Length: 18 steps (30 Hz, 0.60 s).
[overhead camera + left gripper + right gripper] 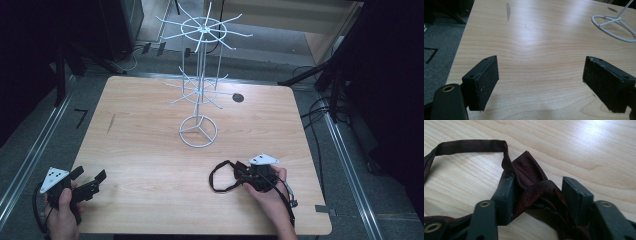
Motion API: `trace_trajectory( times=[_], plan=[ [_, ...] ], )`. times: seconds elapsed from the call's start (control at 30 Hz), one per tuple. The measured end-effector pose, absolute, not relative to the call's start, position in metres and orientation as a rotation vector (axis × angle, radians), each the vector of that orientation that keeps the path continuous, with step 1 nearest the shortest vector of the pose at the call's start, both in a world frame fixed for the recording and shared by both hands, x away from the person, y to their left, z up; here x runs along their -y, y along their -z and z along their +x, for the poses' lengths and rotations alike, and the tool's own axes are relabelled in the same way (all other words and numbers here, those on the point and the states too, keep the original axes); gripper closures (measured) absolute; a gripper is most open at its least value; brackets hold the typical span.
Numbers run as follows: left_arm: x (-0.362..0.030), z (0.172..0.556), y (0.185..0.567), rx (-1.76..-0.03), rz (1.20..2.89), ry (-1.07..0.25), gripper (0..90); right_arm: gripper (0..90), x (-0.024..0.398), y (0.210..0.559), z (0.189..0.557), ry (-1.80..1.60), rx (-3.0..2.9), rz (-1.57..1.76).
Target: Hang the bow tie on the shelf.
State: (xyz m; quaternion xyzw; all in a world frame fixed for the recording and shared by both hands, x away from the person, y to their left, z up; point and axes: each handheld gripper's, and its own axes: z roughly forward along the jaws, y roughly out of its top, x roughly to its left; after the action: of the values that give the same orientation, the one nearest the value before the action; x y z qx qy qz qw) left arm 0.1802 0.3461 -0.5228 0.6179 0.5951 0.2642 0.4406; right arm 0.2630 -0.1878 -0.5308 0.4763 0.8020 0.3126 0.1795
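My left tongs (92, 181) rest at the near left corner of the pale wooden counter (150, 150), with the jaws wide apart and nothing between them; I see only smooth wood grain there. Farther, in the middle, stands the white wire display stand (199, 131) with a round ring foot and thin spokes on two levels, all bare. At the near right, my right tongs (537, 195) are around the dark red, finely woven fabric bow tie (529, 173), which lies flat on the counter with its narrow strap (218, 175) curving in a loop to the left. The jaws are half closed; the left pad touches the cloth, but whether the right pad presses it, I cannot tell.

I think the grip may fail: the cloth is soft and slippery, so the knot can slide out when lifted. Also the loose strap could catch on a thin spoke and tip the light stand.
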Motion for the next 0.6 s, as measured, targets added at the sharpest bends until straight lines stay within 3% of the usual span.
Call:
trace_trajectory(
  times=[0.27,0.6],
  plan=[
    [-0.346,0.18,0.523,-1.48,1.534,-0.657,14.2,64.2,0.2,0.532,0.264,-0.959,-2.289,1.402],
    [-0.346,0.18,0.523,-1.48,1.534,-0.656,14.3,65.1,0.201,0.537,0.26,-0.999,-2.253,1.344]
  ],
)
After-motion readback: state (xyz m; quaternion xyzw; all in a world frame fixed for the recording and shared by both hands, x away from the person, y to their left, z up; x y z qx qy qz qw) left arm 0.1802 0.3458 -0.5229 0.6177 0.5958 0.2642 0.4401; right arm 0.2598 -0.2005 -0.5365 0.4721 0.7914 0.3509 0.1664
